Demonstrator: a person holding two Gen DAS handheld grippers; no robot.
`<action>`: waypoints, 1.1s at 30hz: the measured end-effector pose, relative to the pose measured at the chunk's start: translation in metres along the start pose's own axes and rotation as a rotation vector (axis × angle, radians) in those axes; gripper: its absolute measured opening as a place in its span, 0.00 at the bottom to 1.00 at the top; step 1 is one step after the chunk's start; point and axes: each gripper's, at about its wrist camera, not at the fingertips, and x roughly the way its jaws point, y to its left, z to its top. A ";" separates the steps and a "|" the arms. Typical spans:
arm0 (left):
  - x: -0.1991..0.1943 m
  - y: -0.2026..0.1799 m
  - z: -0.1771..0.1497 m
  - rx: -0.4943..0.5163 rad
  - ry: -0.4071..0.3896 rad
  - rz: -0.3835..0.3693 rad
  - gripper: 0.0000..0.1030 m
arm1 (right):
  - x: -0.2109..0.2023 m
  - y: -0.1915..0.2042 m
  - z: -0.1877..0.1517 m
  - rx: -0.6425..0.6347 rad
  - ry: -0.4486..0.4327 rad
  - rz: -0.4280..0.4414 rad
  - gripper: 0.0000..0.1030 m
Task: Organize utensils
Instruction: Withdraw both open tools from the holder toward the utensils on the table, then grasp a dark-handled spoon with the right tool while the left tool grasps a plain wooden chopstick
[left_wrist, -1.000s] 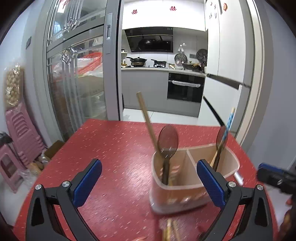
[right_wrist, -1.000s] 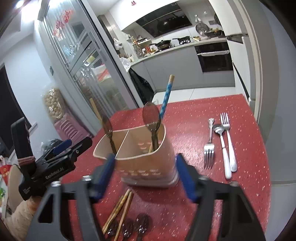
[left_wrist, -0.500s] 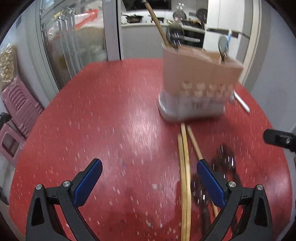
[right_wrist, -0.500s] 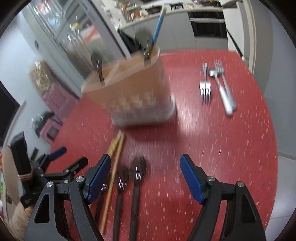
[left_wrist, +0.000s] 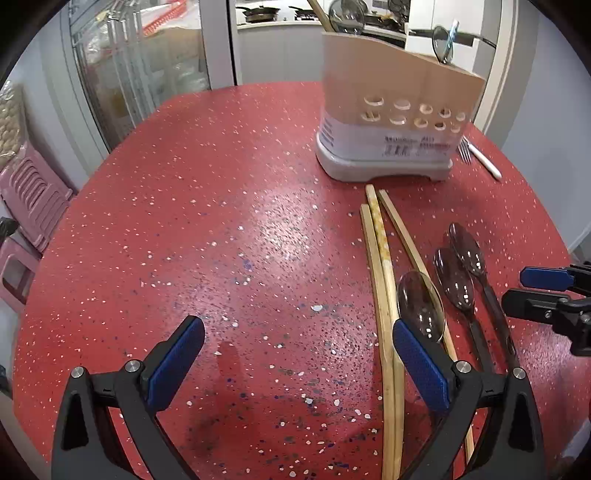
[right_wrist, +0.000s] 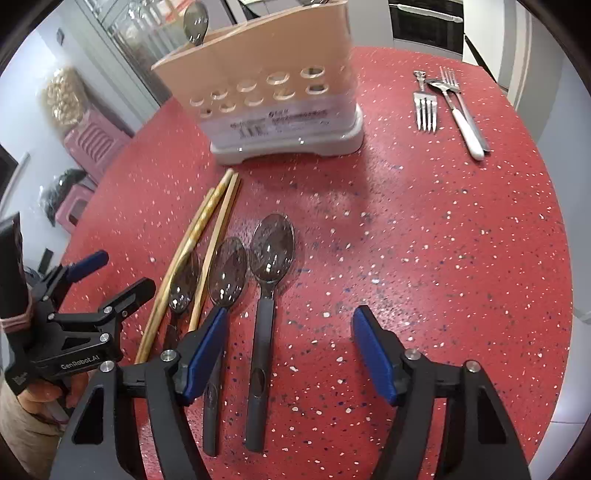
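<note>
The beige plastic utensil holder with round holes (right_wrist: 269, 92) stands at the far side of the red speckled table (right_wrist: 461, 258) and already carries a few spoons. Three dark translucent plastic spoons (right_wrist: 271, 251) and the pale wooden chopsticks (left_wrist: 380, 266) lie loose before it; the metal forks (right_wrist: 424, 107) lie well apart. Both the right hand-held gripper (right_wrist: 290, 354) and the left hand-held gripper (left_wrist: 297, 360) hover released, grasping nothing. The step seems to be choosing the next piece; probably the right one must descend over the nearest spoon handle.
</note>
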 end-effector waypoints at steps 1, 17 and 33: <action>0.003 -0.001 0.000 0.008 0.007 0.000 1.00 | 0.003 0.002 -0.001 -0.005 0.009 -0.011 0.68; 0.012 -0.003 0.008 0.013 0.008 0.002 1.00 | 0.021 0.042 0.008 -0.111 0.023 -0.143 0.52; 0.020 -0.005 0.030 0.033 0.045 -0.042 0.93 | 0.027 0.048 0.029 -0.190 0.029 -0.176 0.15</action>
